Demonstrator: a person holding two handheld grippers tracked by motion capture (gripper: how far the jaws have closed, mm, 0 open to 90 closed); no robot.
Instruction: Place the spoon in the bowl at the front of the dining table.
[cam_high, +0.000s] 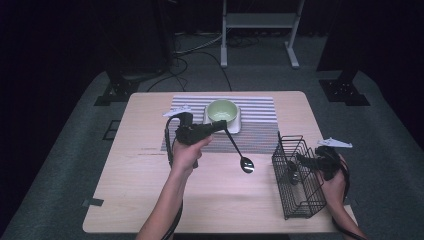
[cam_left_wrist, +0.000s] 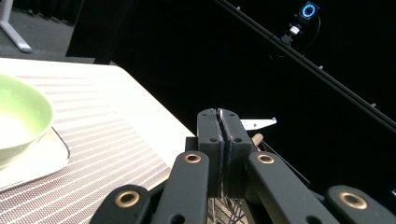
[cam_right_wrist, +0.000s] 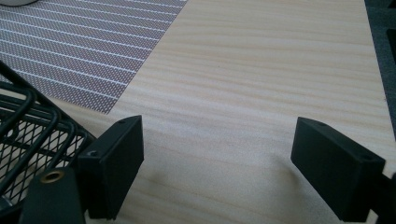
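Spoon (cam_high: 239, 152) hangs from left gripper (cam_high: 223, 124) beside bowl (cam_high: 222, 110).

A recording lab, not a home.

Black drapes wall in a lone wooden table (cam_high: 150, 200) on grey carpet (cam_high: 60, 165); beyond the left tongs (cam_high: 222, 125) stand a white frame (cam_high: 260, 22) and loose cables (cam_high: 200, 55), and ahead of them a camera (cam_left_wrist: 308, 11) with a lit blue ring rides a black rail (cam_left_wrist: 327, 77).
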